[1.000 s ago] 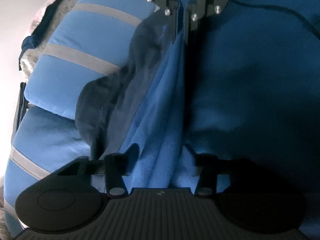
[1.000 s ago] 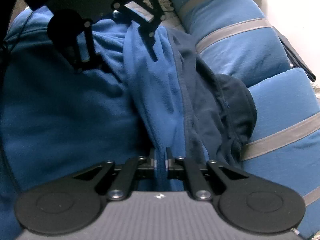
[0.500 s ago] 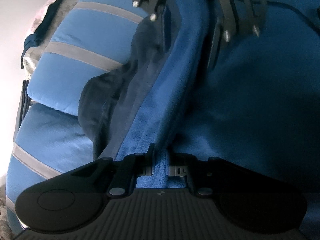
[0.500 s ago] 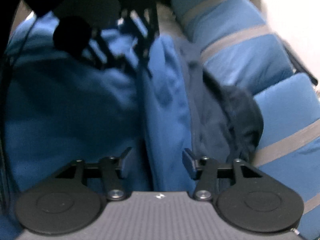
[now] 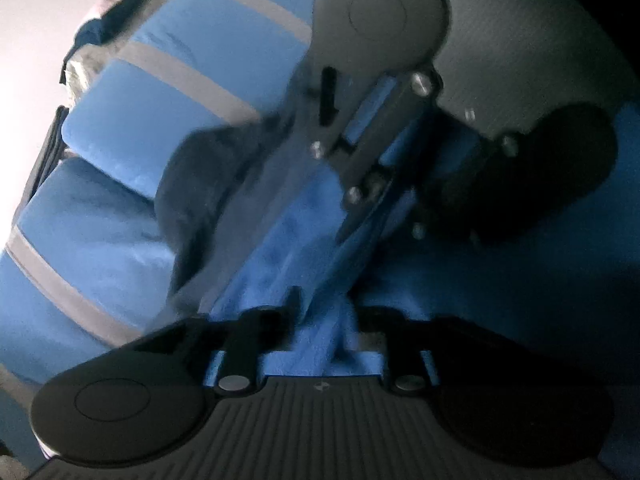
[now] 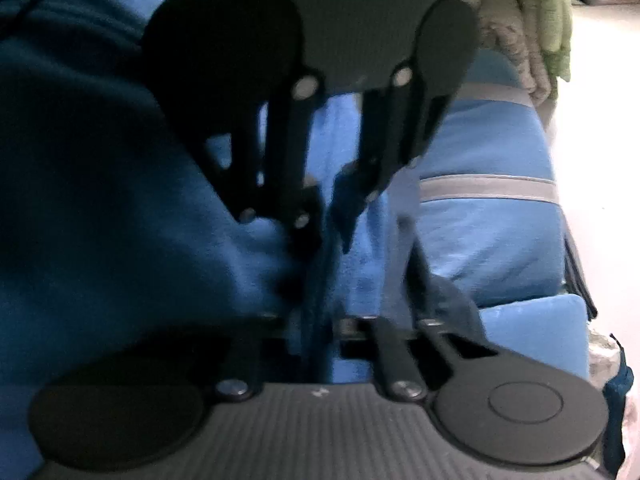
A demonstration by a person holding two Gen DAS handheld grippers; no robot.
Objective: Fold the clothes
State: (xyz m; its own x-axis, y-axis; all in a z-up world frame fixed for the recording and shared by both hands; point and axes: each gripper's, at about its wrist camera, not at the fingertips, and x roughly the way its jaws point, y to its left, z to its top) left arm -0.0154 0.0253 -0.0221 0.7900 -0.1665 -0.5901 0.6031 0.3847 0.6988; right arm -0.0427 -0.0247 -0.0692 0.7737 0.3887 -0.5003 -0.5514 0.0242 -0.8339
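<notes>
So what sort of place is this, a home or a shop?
Probably a home, likely a sofa or bed: plump blue cushions with grey stripes, a blue fleece spread across them for folding, and a knitted blanket bunched at the far end.

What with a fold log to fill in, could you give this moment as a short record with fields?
garment: blue fleece, bunched, with a raised fold running between both tongs
left tongs: have just been opening; the fold lies loose between them
right tongs: have just been closing; pinching the fold
beside the garment: blue cushions with grey stripes
</notes>
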